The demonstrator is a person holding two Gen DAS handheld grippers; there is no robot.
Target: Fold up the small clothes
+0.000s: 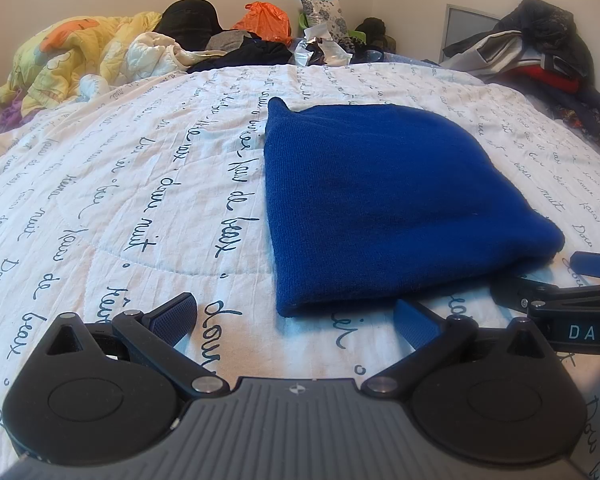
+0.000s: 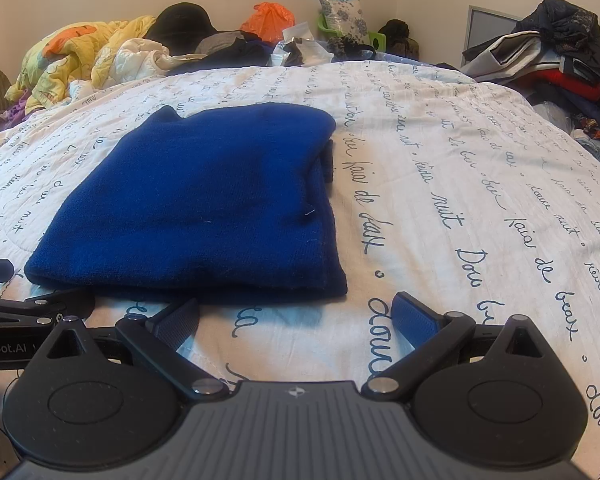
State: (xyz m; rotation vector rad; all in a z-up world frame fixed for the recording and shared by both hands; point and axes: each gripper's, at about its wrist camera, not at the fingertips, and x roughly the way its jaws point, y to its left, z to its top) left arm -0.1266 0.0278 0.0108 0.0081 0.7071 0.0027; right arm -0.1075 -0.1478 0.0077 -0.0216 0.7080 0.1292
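- The left gripper [image 1: 296,316], at the bottom of its frame, has jaws spread wide and holds nothing.
- The blue knit garment [image 1: 384,204] lies flat at centre right, seemingly already folded; the next move is likely one more fold or setting it aside.
- The right gripper [image 2: 296,316] is likewise wide open and empty.
- The script-printed quilt [image 2: 480,184] covers the bed; heaped clothes [image 2: 560,56] sit upper right.

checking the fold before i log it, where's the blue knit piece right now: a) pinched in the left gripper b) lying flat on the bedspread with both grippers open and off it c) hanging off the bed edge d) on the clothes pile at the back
b: the blue knit piece lies folded flat on the bedspread, while the left gripper and right gripper are both open, just short of it.
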